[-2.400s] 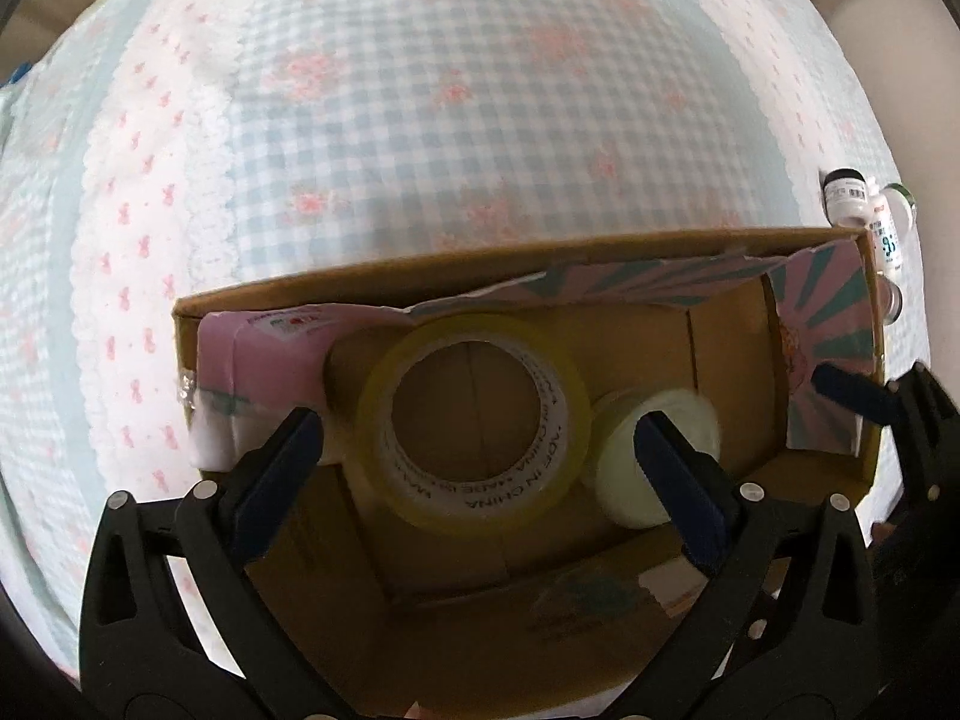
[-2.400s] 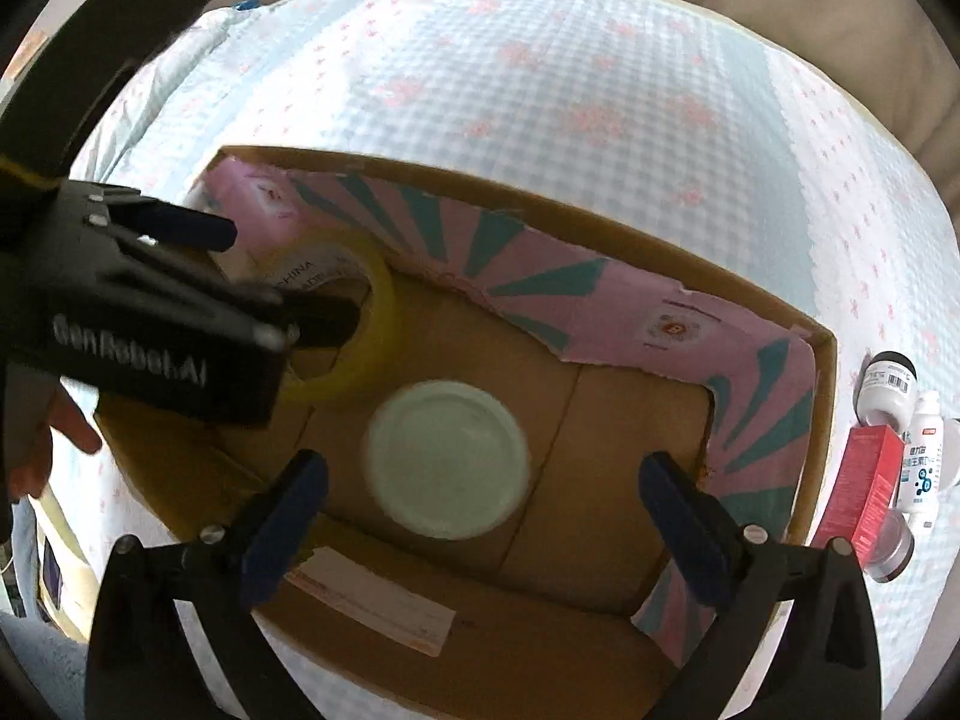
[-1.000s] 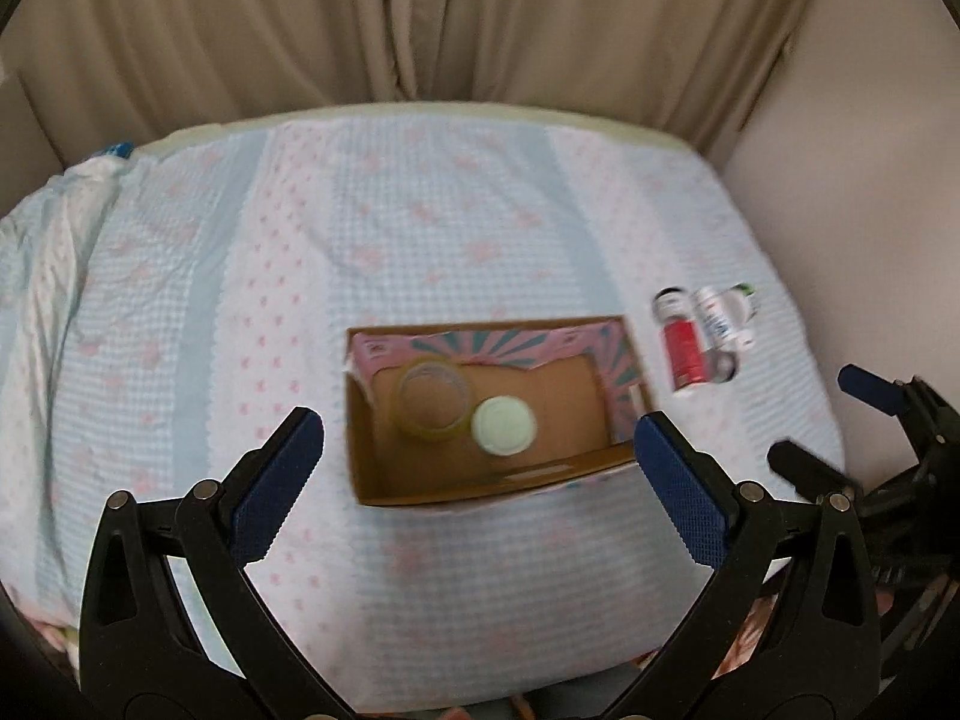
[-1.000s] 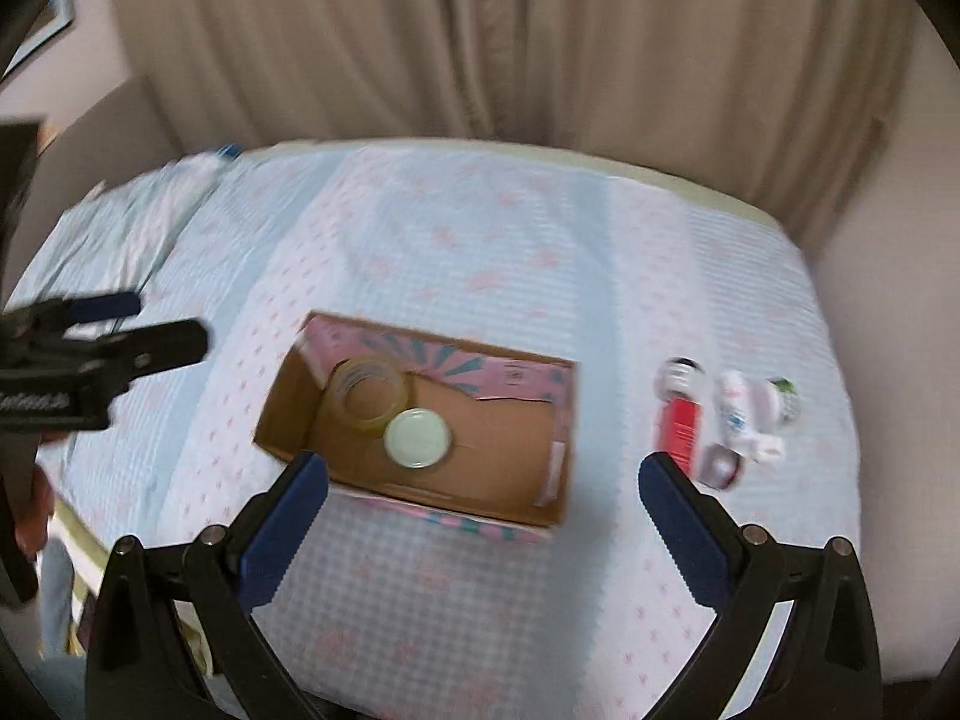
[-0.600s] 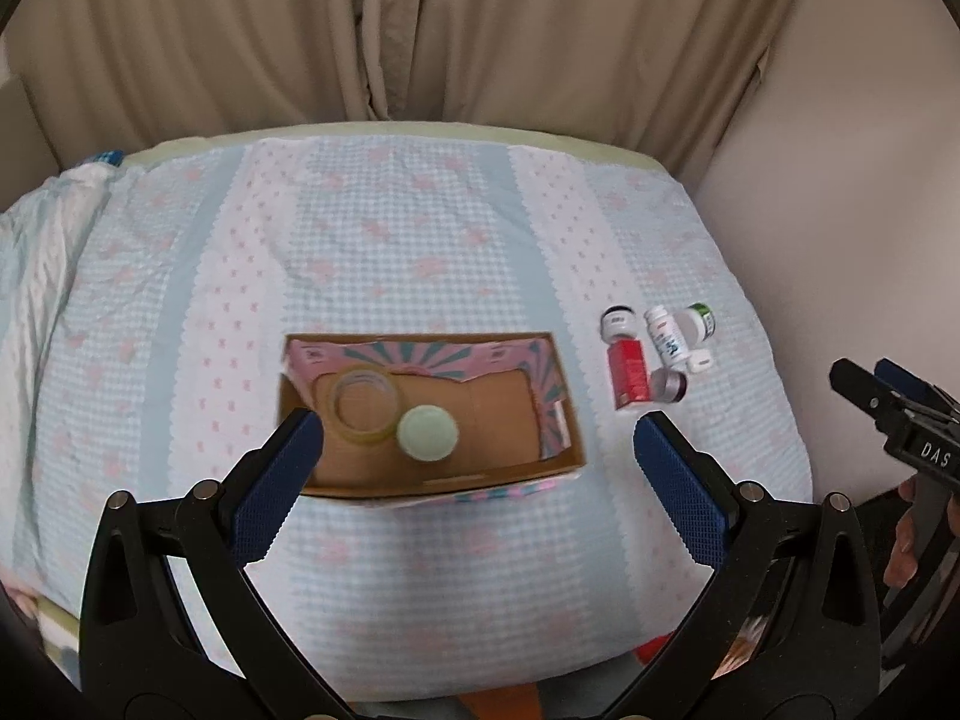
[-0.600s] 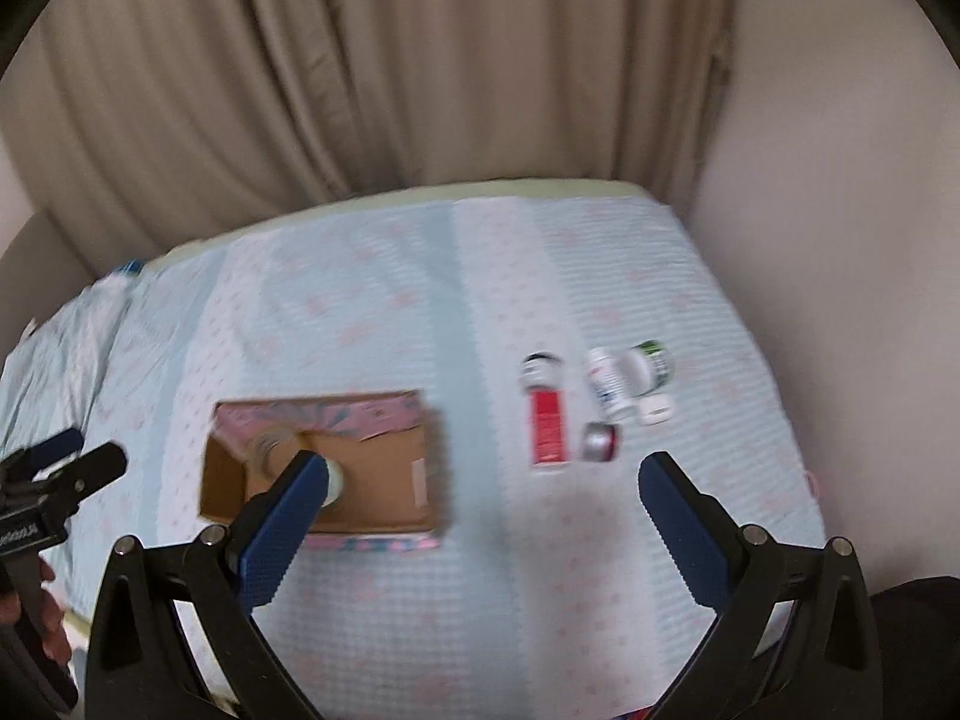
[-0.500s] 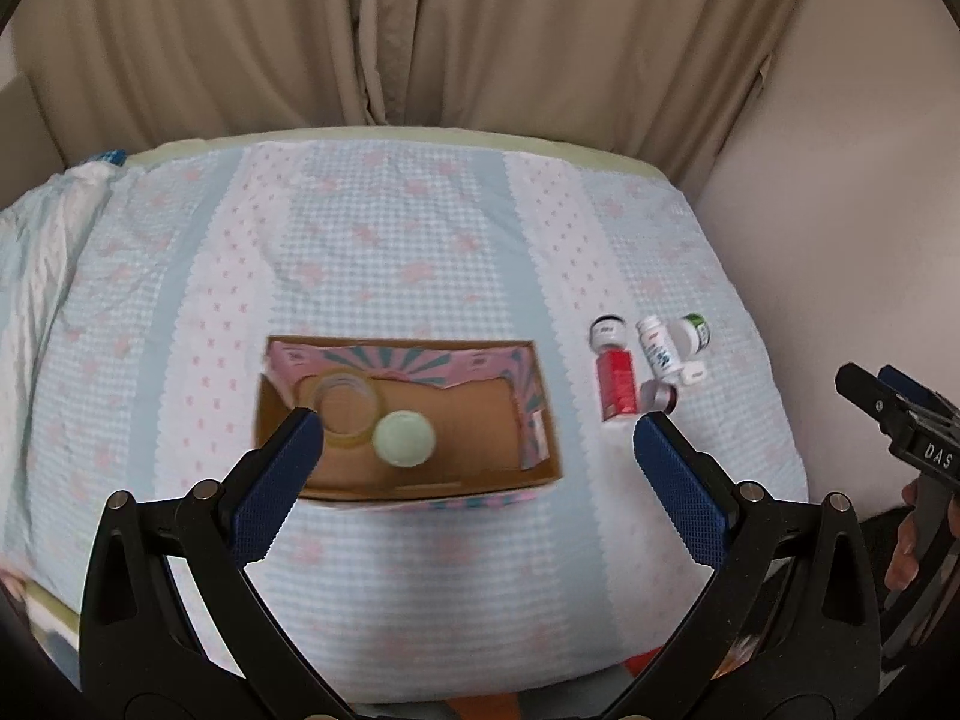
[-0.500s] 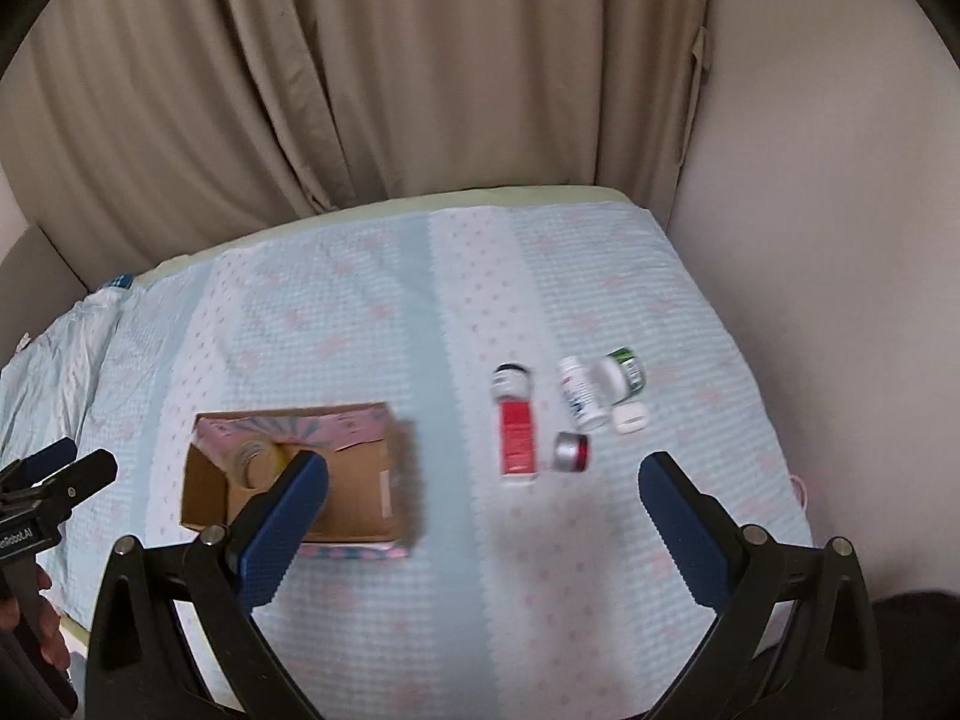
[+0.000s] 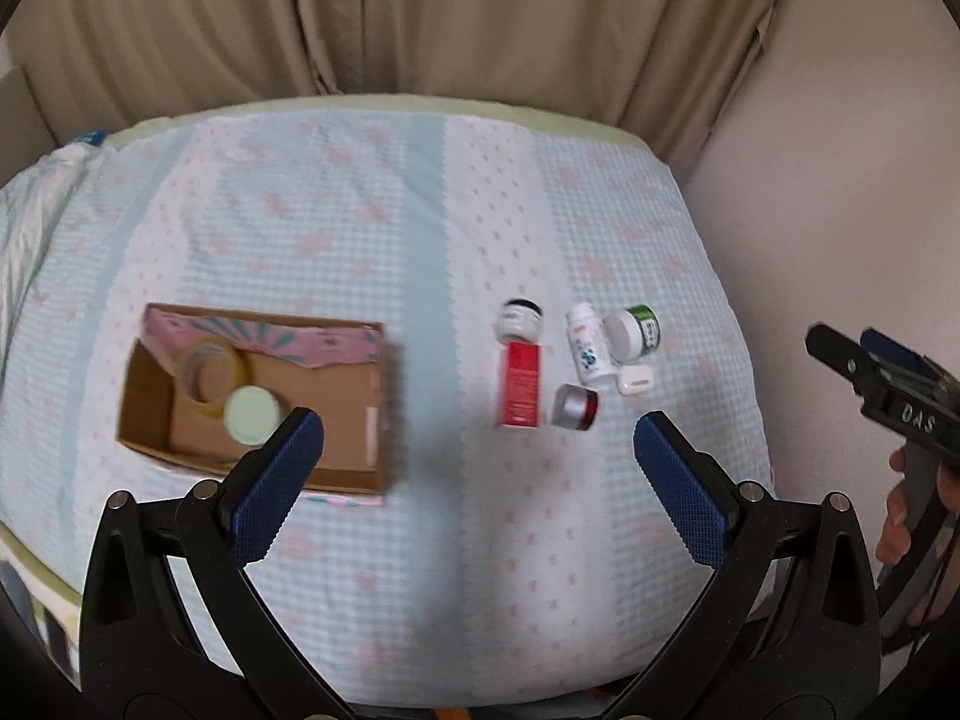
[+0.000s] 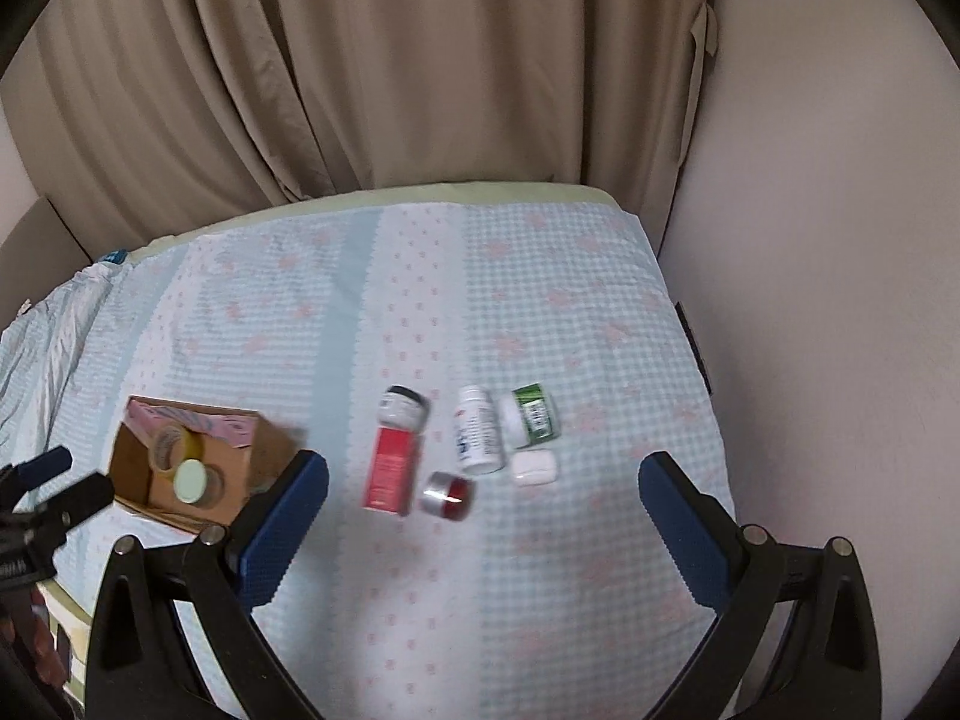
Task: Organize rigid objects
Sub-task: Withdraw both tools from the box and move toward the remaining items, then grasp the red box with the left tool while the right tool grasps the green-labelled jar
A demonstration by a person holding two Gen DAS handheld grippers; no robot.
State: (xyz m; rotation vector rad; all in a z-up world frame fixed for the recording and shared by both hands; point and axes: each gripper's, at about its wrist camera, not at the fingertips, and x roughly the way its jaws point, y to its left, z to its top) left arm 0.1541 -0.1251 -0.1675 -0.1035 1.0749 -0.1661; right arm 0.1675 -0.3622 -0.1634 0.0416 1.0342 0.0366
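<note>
Both pairs of tongs hang high above the bed point(image 9: 420, 228), and both are spread wide with nothing between the blue pads: the left tongs point(image 9: 480, 468) hover over the near edge, the right tongs point(image 10: 483, 510) likewise, a little further toward the right side. On the checked bedcover, toward the left edge, sits the cardboard box point(image 9: 180, 420), open at the top, and inside it a roll of clear tape point(image 9: 207, 369) lies flat with a pale round lid point(image 9: 251, 415) touching it on the near side. Well apart from the box, toward the right edge, a cluster waits on the cover: a red carton point(image 10: 391, 468) lying flat, a black-capped jar point(image 10: 403, 405) touching its far end, a small silver-and-red tin point(image 10: 449, 497) just beside its near end. Next along, a white bottle point(image 10: 478, 438) lies on its side, a green-labelled jar point(image 10: 531, 417) right against it, and a small white case point(image 10: 533, 467) sits just in front of that jar. In the left view, the right tongs show at the right margin, gripped by a hand point(image 9: 900, 516). Beige curtains point(image 10: 390, 90) hang behind the far edge of the bed.
</note>
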